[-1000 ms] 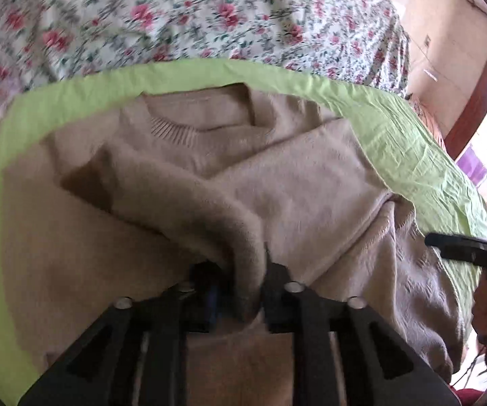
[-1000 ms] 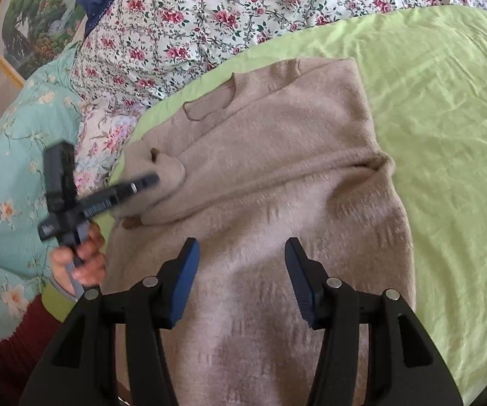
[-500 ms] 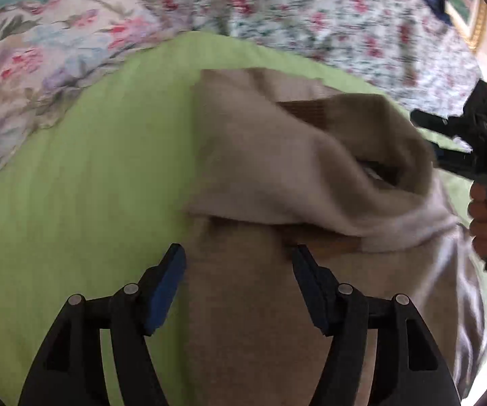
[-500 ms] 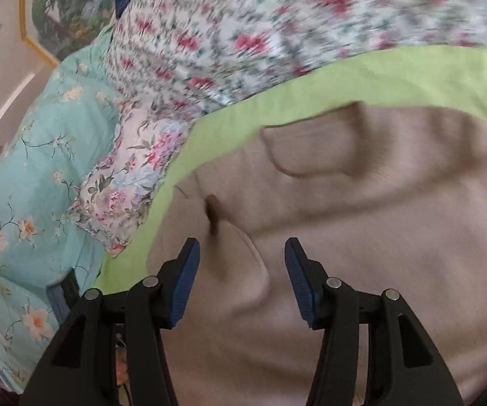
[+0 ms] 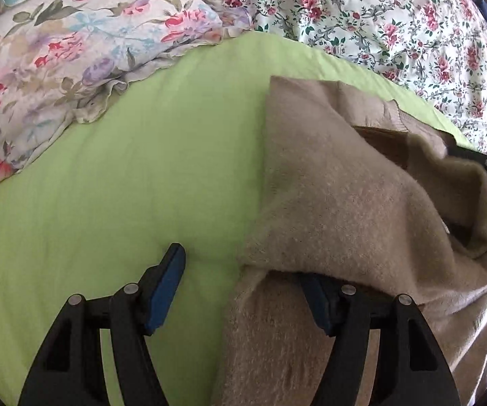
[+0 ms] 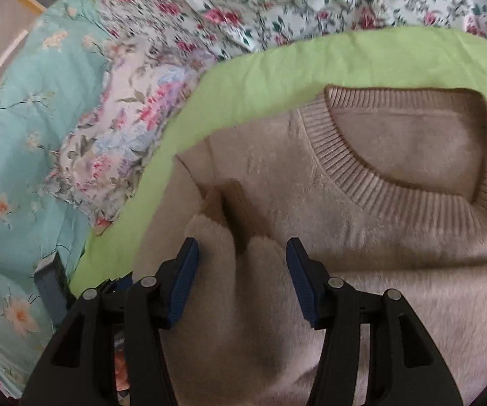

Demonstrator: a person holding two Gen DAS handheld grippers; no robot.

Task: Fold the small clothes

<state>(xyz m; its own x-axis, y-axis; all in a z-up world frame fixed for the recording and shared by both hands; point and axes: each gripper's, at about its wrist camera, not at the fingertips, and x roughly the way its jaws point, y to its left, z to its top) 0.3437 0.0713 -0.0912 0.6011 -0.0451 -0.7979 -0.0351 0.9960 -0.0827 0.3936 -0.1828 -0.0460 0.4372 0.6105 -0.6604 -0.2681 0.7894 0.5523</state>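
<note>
Beige and fuzzy, a small sweater point(image 6: 361, 237) lies on a lime-green sheet point(image 6: 260, 77) spread over a bed. In the right wrist view its ribbed collar point(image 6: 402, 182) sits toward one o'clock, and a folded-in sleeve point(image 6: 240, 250) rests on the chest near the centre. The right gripper point(image 6: 241, 275) points down at that sleeve; its blue-padded jaws stand apart on either side of the sleeve end without pressing it.

In the left wrist view the sweater fills the area from three to six o'clock, and the sheet takes up the nine o'clock side. The left gripper point(image 5: 246, 280) has its jaws opening: one finger is over bare sheet, and the other is tucked under a raised fold of the sweater, so nothing is clamped.

Around the sheet lie a rose-print quilt point(image 5: 395, 17) toward twelve and one o'clock, a pastel flowered pillow point(image 5: 74, 54) toward ten o'clock, and a turquoise flowered cover point(image 6: 23, 128) at nine o'clock in the right wrist view.
</note>
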